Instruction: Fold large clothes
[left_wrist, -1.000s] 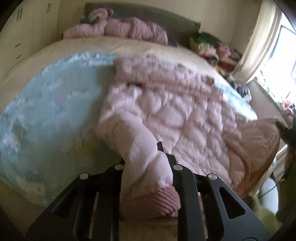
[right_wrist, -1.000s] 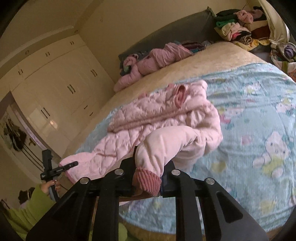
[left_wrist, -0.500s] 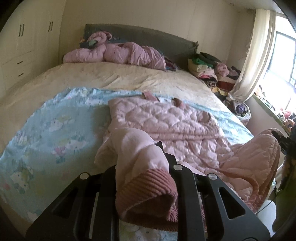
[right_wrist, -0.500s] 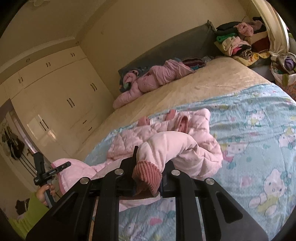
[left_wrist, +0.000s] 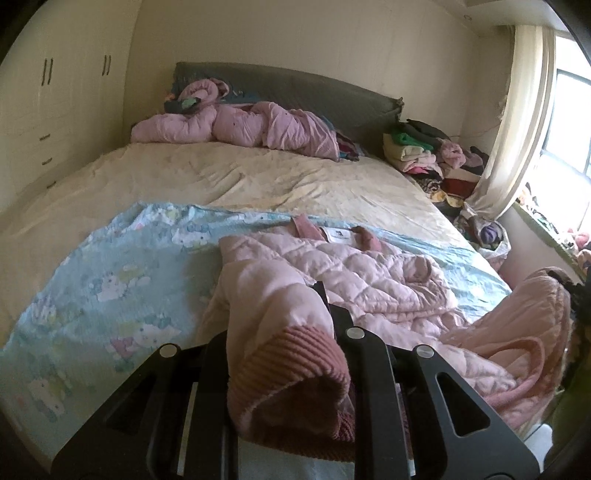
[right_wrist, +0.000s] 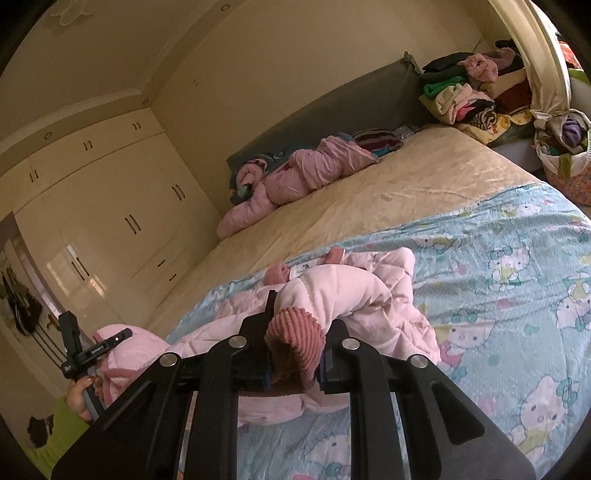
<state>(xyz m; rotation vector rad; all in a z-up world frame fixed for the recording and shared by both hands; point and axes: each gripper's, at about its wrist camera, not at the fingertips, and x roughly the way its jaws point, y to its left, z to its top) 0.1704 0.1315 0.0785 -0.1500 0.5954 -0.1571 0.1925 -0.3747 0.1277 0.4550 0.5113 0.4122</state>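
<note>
A pink quilted jacket (left_wrist: 369, 273) lies spread on a blue cartoon-print sheet (left_wrist: 122, 280) on the bed. My left gripper (left_wrist: 291, 350) is shut on one sleeve by its ribbed darker-pink cuff (left_wrist: 291, 365), held just above the bed's near edge. My right gripper (right_wrist: 295, 343) is shut on the other sleeve's ribbed cuff (right_wrist: 293, 339), with the jacket (right_wrist: 391, 291) bunched behind it on the sheet (right_wrist: 517, 295). The left gripper also shows in the right wrist view (right_wrist: 92, 350), held in a hand with pink fabric in it.
A second pink jacket (left_wrist: 240, 125) lies by the grey headboard (left_wrist: 295, 88). Folded clothes (left_wrist: 424, 151) are piled at the far right, beside a curtain (left_wrist: 517, 129) and window. White wardrobes (right_wrist: 110, 221) line the left wall. The beige mattress cover (left_wrist: 240, 177) stretches beyond the sheet.
Both grippers have pulled back toward the foot of the bed and dropped lower, drawing the sleeves with them. The jacket body has slid nearer and bunched up.
</note>
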